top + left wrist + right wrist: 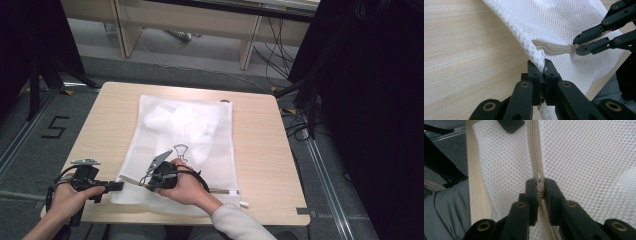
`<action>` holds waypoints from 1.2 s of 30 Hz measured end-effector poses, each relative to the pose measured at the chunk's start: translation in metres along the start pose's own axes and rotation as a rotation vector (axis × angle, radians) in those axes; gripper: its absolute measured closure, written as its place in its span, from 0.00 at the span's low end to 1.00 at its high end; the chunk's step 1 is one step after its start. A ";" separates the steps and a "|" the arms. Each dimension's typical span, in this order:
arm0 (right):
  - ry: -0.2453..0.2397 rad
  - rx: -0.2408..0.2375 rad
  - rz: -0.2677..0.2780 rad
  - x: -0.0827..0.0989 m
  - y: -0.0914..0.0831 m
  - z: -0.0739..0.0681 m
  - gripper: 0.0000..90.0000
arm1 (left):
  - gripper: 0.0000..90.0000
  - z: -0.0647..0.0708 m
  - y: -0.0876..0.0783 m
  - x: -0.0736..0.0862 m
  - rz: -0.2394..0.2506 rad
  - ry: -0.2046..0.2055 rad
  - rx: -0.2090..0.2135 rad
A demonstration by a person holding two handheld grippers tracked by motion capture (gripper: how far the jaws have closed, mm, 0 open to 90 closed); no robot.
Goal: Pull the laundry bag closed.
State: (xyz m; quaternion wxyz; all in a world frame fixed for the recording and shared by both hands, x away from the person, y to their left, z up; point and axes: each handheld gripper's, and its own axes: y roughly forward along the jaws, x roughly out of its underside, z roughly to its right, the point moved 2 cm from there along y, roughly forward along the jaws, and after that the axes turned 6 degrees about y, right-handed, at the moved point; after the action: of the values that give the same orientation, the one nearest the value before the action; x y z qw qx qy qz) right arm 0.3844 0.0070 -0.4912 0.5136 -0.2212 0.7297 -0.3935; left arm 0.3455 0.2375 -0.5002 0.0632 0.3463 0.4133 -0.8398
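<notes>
High view. A white mesh laundry bag (185, 145) is seen lying flat on the wooden worktop (255, 140), its near edge along the worktop's near side. White contents are bunched inside toward the far end. A wire hanger hook (180, 150) is seen at mid-bag. The left tool (116, 186) is held at the bag's near-left corner; the right tool (148, 176) is set just right of it, on the near edge. A zipper (222, 190) is visible running along that near edge toward the right.

Left gripper view. The left tool (543, 72) is closed on the mesh corner, fabric pinched between the jaws. Farther off, the right tool (575, 47) is clamped at the end of the beige zipper (554, 47).

Right gripper view. The right tool (539, 191) is closed on the zipper slider (539, 179), with the jaws tight either side. Ahead of the slider the zipper tape (534, 145) appears joined.

Judgement: the slider is gripped near the left end and the corner is anchored. Whether the bag is being opened or closed cannot be told. In either case the full run along the near edge appears to be left.
</notes>
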 end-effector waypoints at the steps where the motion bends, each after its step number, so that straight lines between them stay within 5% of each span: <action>1: 0.002 -0.001 0.000 0.000 0.000 0.000 0.92 | 0.96 0.000 0.000 0.000 -0.001 0.001 -0.001; 36: -0.024 0.017 -0.017 0.012 -0.015 0.007 0.92 | 0.95 -0.001 0.002 0.001 -0.011 0.017 -0.028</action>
State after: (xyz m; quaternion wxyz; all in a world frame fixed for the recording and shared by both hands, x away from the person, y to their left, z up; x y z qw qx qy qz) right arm 0.3855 -0.0128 -0.4868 0.5208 -0.2278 0.7182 -0.4014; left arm 0.3454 0.2370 -0.5025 0.0598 0.3504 0.4274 -0.8312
